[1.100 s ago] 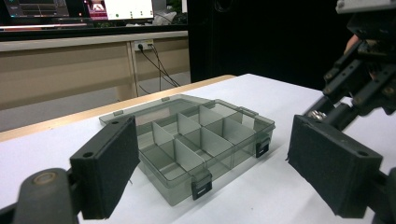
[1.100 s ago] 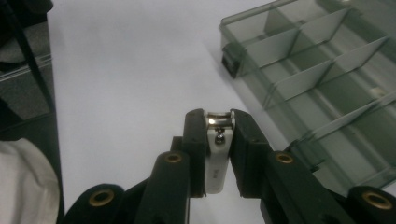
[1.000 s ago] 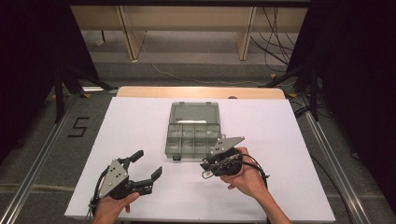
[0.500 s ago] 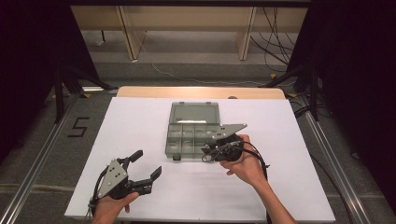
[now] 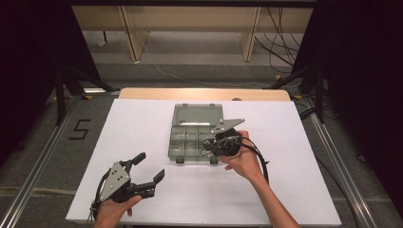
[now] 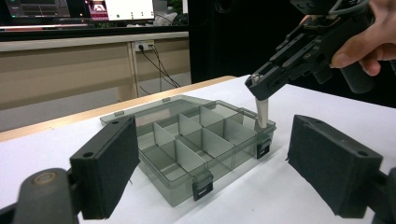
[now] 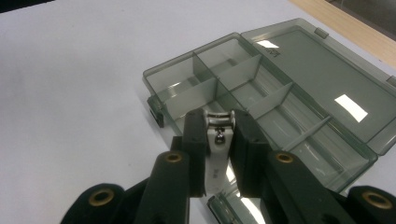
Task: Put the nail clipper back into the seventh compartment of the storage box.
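Right gripper [image 5: 215,144] clamped on a small silver metal nail clipper [image 7: 216,151] above the open smoky-grey plastic divider box [image 5: 192,137], near-right compartment; loose release could catch a partition and tip out; left gripper [image 5: 148,170] wide open, empty

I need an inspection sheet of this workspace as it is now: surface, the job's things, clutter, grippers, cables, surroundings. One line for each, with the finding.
Surface: white table top, wooden strip along the far edge.
Job's things: grey clear compartment box, lid open and lying flat behind it, compartments look empty; small metal nail clipper held over its near right corner.
Clutter: nothing seen.
Grippers: right gripper shut on the nail clipper; left gripper open, holds nothing, near the front left of the table.
Cables: one black cable trails from the right gripper; more cables on the floor behind the table.
Surroundings: wooden furniture legs, dark curtains at both sides, a "5" marked on the floor.
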Tool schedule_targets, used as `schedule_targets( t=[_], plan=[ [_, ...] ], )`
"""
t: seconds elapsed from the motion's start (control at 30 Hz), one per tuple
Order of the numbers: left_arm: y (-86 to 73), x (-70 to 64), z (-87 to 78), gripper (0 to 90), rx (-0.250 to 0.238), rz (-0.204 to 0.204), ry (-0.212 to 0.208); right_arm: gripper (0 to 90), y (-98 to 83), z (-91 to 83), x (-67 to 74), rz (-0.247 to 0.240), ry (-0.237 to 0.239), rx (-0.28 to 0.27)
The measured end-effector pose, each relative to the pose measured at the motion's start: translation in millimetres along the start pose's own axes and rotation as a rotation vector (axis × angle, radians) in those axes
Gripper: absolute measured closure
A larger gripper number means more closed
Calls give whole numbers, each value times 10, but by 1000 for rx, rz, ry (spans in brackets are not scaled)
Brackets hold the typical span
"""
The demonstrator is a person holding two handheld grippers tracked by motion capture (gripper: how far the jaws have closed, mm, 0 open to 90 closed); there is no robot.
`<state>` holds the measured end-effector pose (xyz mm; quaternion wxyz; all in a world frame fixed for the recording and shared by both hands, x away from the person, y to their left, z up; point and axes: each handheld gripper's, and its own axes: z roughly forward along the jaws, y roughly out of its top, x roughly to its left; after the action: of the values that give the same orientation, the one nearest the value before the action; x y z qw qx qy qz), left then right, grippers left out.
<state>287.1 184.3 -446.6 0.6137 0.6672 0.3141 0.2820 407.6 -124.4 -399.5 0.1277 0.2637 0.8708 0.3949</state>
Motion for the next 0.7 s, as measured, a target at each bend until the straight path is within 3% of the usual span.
schedule_targets(
  t=[0.27, 0.7],
  plan=[
    [4, 4, -9, 158, 6, 1, 2, 774, 32, 115, -45, 3, -11, 38],
    [1, 8, -4, 158, 1, -1, 2, 774, -8, 245, -107, 24, -31, 42]
  ],
)
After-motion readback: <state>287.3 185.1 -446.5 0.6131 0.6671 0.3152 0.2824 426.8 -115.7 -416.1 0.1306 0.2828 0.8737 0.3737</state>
